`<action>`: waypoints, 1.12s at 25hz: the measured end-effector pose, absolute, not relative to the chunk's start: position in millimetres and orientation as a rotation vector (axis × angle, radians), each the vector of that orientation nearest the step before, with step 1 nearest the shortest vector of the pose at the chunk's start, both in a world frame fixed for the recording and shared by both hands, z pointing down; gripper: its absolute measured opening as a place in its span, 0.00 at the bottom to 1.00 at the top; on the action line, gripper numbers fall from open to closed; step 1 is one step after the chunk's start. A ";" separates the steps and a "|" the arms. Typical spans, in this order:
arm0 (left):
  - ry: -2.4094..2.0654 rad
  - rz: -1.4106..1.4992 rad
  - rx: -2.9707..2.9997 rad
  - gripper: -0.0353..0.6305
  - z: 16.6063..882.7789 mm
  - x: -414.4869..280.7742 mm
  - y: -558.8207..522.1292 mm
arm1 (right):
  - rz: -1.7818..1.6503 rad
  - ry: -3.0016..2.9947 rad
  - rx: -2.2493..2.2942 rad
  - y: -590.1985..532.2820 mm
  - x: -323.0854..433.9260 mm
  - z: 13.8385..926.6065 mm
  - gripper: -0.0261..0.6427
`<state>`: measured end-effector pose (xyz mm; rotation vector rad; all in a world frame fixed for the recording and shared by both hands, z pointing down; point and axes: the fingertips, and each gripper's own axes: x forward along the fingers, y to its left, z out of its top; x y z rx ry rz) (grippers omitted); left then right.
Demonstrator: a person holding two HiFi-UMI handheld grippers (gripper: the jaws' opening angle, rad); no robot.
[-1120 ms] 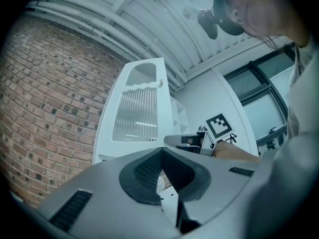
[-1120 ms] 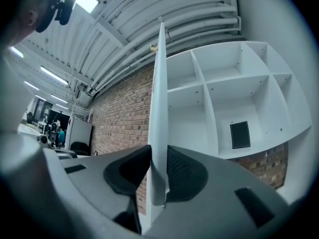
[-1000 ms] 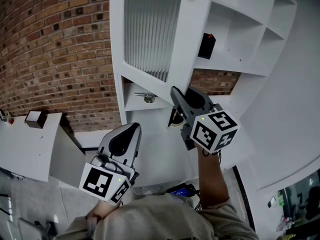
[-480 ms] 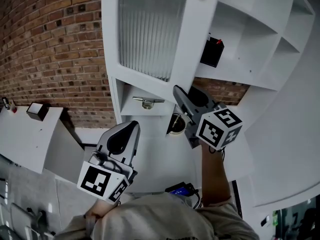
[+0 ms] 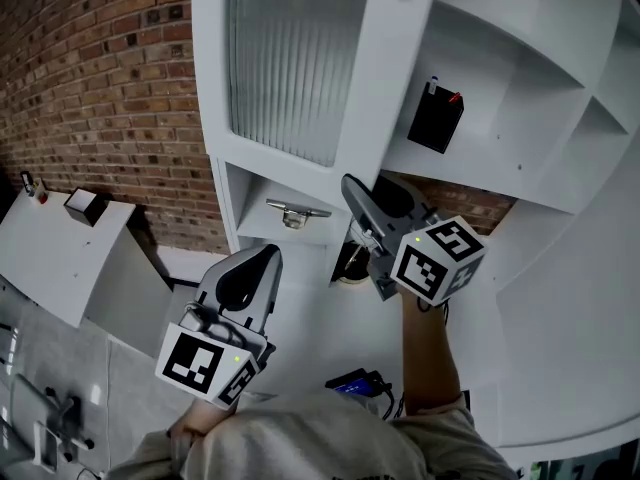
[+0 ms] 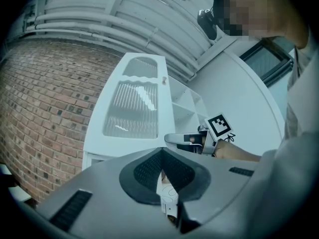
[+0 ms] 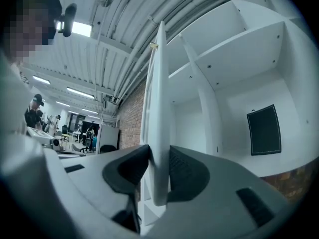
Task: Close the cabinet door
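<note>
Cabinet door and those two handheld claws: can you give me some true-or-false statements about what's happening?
1. The cabinet door stands open. True.
2. The right gripper has the door's edge between its jaws. True; they have just been opening somewhat, yet the pads touch the edge.
3. The left gripper holds the door's knob. False: it is empty, jaws together, low beside the cabinet.
4. Every shelf inside is bare. False: a black box stands on one shelf.
</note>
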<state>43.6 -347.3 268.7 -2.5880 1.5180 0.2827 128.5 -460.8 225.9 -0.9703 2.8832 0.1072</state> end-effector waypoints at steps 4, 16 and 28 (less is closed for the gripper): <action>1.541 0.282 -2.599 0.06 272.7 55.9 -356.3 | 0.112 2.900 -0.915 -470.1 131.2 225.3 0.22; 1.549 0.272 -2.583 0.06 269.5 75.6 -365.6 | 0.088 2.941 -0.811 -489.4 134.6 227.2 0.21; 1.433 0.238 -2.620 0.06 251.9 89.0 -396.2 | 0.055 2.955 -0.738 -511.6 137.9 226.9 0.22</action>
